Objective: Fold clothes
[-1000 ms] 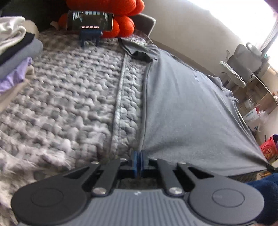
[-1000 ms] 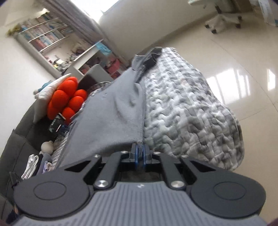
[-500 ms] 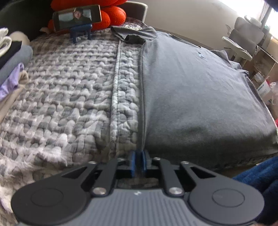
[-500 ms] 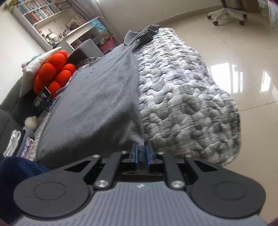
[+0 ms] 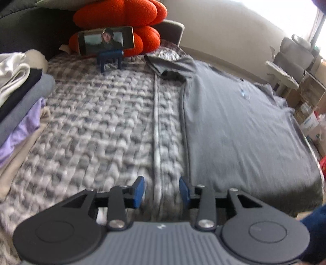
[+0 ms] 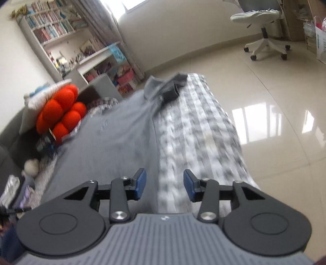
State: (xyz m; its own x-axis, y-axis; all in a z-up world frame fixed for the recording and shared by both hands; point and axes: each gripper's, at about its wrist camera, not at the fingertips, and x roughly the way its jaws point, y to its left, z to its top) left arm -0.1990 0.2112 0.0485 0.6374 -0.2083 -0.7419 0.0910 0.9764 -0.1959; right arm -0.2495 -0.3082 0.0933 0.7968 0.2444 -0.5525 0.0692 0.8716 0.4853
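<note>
A grey T-shirt lies flat on the grey-and-white quilted blanket, its sleeve at the far end. My left gripper is open and empty, over the blanket just left of the shirt's near bottom corner. In the right wrist view the same shirt lies to the left and the blanket to the right. My right gripper is open and empty, over the shirt's other bottom edge where it meets the blanket.
A stack of folded clothes stands at the left. A phone on a blue stand and an orange cushion are at the far end. Office chairs stand on the tiled floor.
Both grippers were shut on the shirt's bottom corners and have opened and let go. The shirt now lies flat on the blanket. Both grippers have drawn back slightly.
</note>
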